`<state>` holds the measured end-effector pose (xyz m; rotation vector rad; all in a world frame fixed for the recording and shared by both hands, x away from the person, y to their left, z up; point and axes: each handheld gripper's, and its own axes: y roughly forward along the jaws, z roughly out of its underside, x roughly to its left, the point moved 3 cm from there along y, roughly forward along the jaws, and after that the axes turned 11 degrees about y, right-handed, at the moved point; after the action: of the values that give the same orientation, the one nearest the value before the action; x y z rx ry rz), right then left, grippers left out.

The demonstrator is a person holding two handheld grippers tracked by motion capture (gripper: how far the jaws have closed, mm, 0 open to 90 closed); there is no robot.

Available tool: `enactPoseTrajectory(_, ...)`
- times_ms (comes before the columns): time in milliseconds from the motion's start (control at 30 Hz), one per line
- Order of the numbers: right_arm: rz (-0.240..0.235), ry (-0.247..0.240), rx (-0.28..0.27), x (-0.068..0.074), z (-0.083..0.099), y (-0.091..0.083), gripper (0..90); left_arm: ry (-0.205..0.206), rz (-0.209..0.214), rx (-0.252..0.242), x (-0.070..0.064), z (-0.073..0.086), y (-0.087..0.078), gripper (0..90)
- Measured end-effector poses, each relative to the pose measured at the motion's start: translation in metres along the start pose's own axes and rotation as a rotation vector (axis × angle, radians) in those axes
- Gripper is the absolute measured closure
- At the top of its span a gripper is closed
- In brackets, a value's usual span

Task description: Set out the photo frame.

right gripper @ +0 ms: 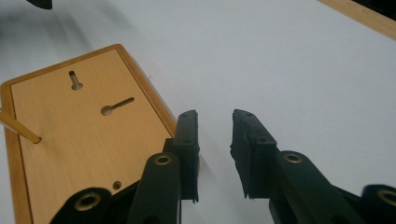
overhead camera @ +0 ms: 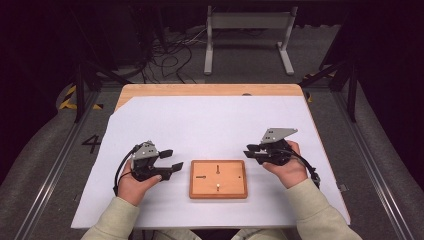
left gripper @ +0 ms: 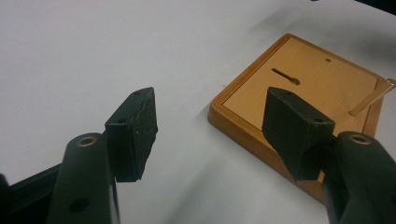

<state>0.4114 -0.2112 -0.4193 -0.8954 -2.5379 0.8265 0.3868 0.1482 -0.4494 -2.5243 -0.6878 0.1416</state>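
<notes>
A flat wooden board [overhead camera: 218,178] with a raised rim lies on the white sheet near the table's front edge, between my two grippers. It has two keyhole-shaped slots, a small hole, and one thin wooden peg [overhead camera: 219,186] standing in it. My left gripper [overhead camera: 172,160] is just left of the board, open and empty. In the left gripper view the board [left gripper: 308,79] and peg [left gripper: 373,97] lie beyond the wide-apart jaws of that gripper [left gripper: 210,130]. My right gripper [overhead camera: 250,151] hovers off the board's upper right corner, open with a narrower gap. Its own view shows this gripper [right gripper: 215,140] beside the board [right gripper: 70,140] and peg [right gripper: 21,129].
A white sheet [overhead camera: 210,125] covers most of the wooden table [overhead camera: 200,90]. Behind the table, cables [overhead camera: 170,55] lie on the floor by a white metal frame [overhead camera: 247,30]. Dark stands flank the table on both sides.
</notes>
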Motion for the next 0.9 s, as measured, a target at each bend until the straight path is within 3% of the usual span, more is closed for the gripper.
enactPoseTrajectory(133, -0.002, 0.01, -0.036, 0.001, 0.004, -0.01, 69.4, 0.002, 0.039, -0.033, -0.01, -0.009, 0.001, 34.7)
enactPoseTrajectory(367, 0.01, 0.03, -0.071, -0.003, 0.011, -0.024, 68.3, 0.052, 0.097, -0.017, -0.031, -0.019, 0.007, 37.4)
enactPoseTrajectory(500, 0.003, 0.047, -0.086, -0.005, 0.014, -0.029, 68.0, 0.074, 0.121, -0.02, -0.041, -0.024, 0.012, 38.5)
enactPoseTrajectory(667, -0.006, 0.062, -0.097, -0.006, 0.016, -0.032, 69.3, 0.068, 0.161, -0.032, -0.052, -0.026, 0.019, 38.6)
enactPoseTrajectory(900, -0.034, 0.094, -0.108, -0.006, 0.019, -0.032, 70.6, 0.113, 0.22, -0.025, -0.068, -0.031, 0.032, 39.9)
